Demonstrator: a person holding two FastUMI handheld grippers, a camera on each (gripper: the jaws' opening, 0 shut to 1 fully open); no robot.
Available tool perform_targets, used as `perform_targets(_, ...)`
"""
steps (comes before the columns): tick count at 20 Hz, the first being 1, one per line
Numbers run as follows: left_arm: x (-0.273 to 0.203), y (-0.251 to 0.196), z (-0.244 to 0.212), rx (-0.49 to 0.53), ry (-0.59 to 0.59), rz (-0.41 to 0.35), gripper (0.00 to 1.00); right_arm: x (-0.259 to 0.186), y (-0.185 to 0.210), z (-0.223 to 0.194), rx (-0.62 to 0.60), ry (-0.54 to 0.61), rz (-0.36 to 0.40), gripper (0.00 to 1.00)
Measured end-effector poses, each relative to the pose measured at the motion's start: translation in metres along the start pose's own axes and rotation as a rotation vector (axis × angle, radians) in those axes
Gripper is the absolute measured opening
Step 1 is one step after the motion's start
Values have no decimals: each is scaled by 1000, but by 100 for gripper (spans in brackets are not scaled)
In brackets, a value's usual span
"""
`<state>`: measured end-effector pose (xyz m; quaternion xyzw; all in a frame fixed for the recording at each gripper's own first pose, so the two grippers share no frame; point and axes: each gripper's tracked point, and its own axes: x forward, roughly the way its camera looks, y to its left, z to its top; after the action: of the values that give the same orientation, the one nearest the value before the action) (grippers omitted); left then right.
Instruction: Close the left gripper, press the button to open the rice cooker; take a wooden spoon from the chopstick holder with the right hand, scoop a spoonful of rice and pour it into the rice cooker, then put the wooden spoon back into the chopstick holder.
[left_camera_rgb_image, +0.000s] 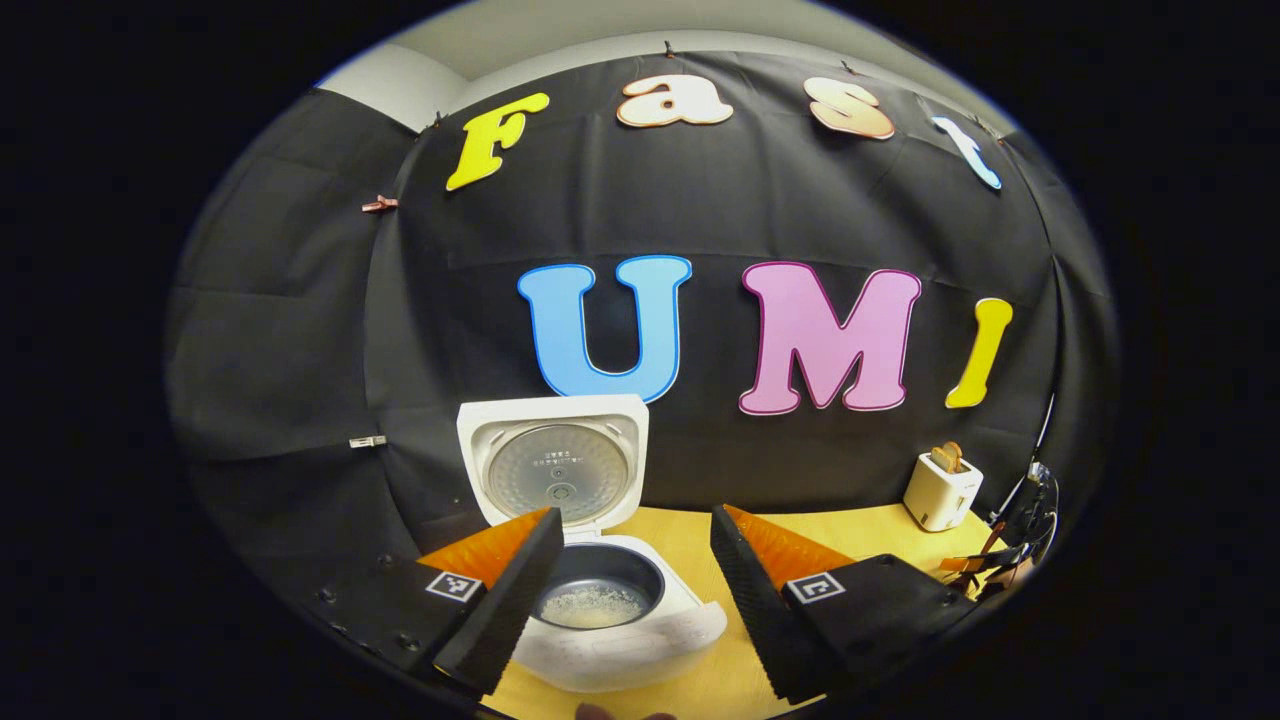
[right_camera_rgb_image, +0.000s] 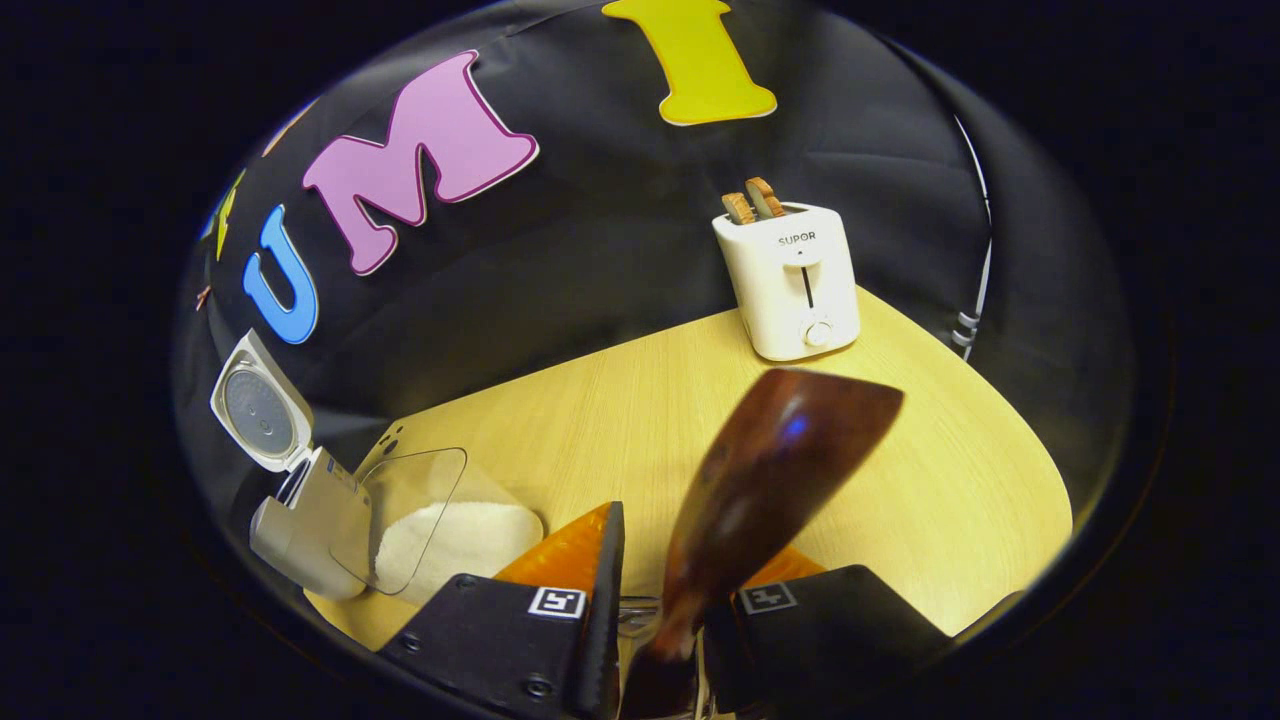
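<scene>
In the left gripper view the white rice cooker stands with its lid raised, and some rice lies in the dark inner pot. My left gripper hovers open just in front of and above the pot, holding nothing. In the right gripper view a dark wooden spoon stands upright between the fingers of my right gripper. Its handle runs down past a metal wire rim. A gap shows between the left finger and the handle. The cooker sits far left.
A clear container of white rice with its see-through lid tipped up stands beside the cooker. A white toaster with toast in it sits at the back of the wooden table; it also shows at the right.
</scene>
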<state>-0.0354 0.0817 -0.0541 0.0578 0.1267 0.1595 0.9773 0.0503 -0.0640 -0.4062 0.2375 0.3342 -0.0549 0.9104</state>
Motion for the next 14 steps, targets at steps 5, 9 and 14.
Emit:
perform_targets(5,3,4,-1,0,1,-8,95,-6,8,3,-4,-24,20,22)
perform_targets(9,2,10,-2,-5,-1,-13,95,-22,16,23,18,-82,31,22)
perform_targets(14,4,17,-8,-37,-2,-12,95,-46,22,56,6,-152,30,22)
